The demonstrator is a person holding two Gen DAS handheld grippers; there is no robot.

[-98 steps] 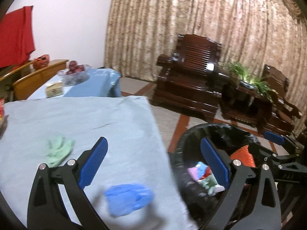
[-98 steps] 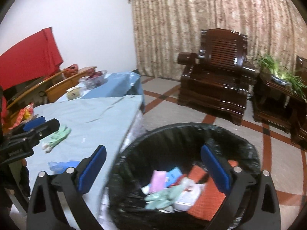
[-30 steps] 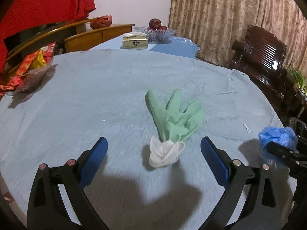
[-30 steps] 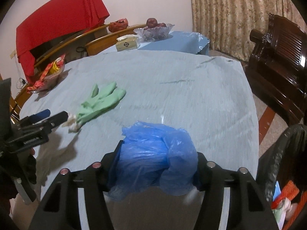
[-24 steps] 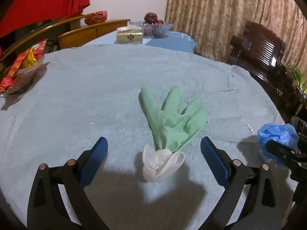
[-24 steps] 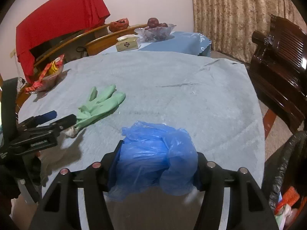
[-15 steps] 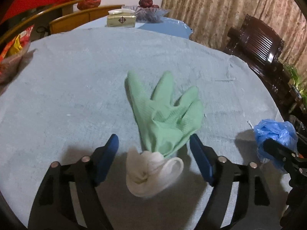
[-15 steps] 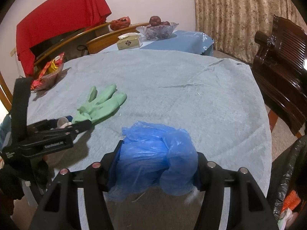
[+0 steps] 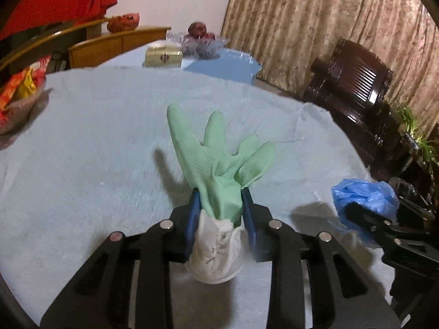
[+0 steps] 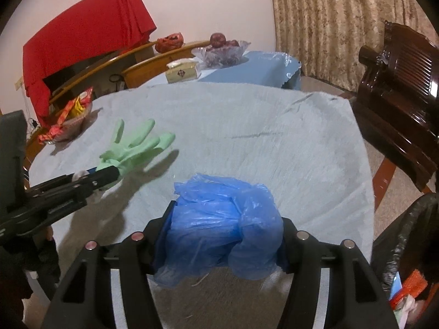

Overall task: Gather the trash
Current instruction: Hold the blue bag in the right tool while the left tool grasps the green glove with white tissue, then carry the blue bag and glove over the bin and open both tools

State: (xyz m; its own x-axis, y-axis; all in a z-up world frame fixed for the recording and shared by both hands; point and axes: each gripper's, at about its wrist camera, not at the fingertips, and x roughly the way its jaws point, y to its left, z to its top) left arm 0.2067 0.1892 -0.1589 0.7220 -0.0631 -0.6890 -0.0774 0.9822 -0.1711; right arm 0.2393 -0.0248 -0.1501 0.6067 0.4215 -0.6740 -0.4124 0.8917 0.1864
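Observation:
My left gripper (image 9: 219, 213) is shut on a green rubber glove (image 9: 219, 161) with a white cuff and holds it lifted off the grey tablecloth (image 9: 96, 137); its fingers stick up. In the right wrist view the glove (image 10: 134, 145) and the left gripper (image 10: 103, 176) are at the left. My right gripper (image 10: 225, 233) is shut on a crumpled blue plastic bag (image 10: 222, 224), held above the table's near edge; the bag also shows in the left wrist view (image 9: 365, 197). The black-lined trash bin (image 10: 408, 235) stands at the lower right, with trash inside.
A bowl of red snack packets (image 10: 68, 118) sits at the table's left edge. A tissue box (image 10: 182, 72) and a glass fruit bowl (image 10: 222, 50) stand on the far blue table. Dark wooden armchairs (image 10: 403, 87) stand to the right.
My left gripper has closed on the green glove and lifted it off the cloth. My right gripper keeps holding the blue bag, almost still.

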